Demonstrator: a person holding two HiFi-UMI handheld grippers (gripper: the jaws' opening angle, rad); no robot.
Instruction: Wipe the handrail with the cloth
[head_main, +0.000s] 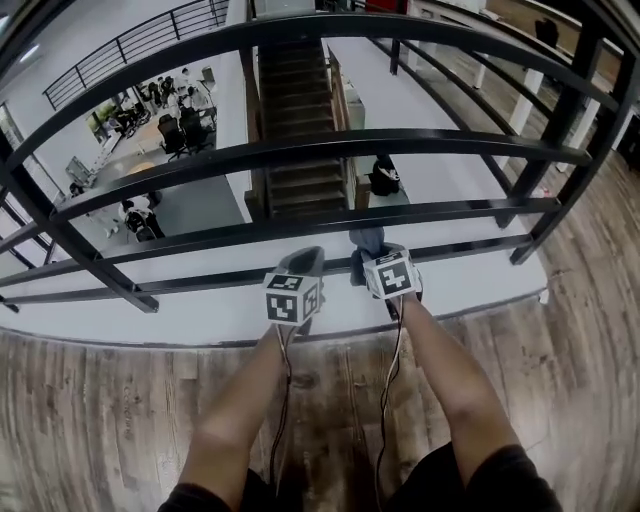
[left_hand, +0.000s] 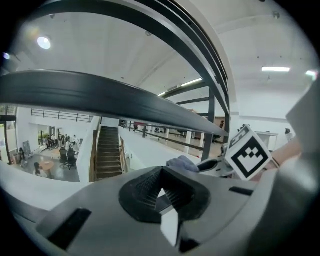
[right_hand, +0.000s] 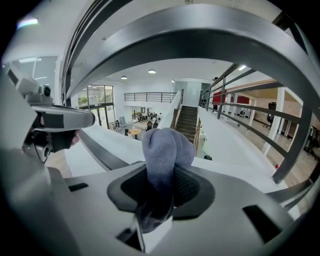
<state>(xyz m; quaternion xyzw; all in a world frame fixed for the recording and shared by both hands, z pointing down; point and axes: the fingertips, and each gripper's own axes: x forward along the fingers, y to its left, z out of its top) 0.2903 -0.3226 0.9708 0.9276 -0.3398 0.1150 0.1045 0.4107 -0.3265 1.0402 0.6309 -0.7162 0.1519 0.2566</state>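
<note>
The right gripper (right_hand: 160, 192) pinched the blue-grey fabric cloth (right_hand: 167, 150) at the lowest bar of the black metal handrail (head_main: 200, 281); the left gripper (left_hand: 162, 192) was closed on nothing. A snag could drop the cloth over the ledge

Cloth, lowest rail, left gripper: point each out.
cloth (right_hand: 167, 150), right gripper view, the bunched fold sticking up from the jaws.
lowest rail (head_main: 180, 284), head view, a bare stretch toward the left.
left gripper (left_hand: 162, 174), left gripper view, where its shut jaws meet.
</note>
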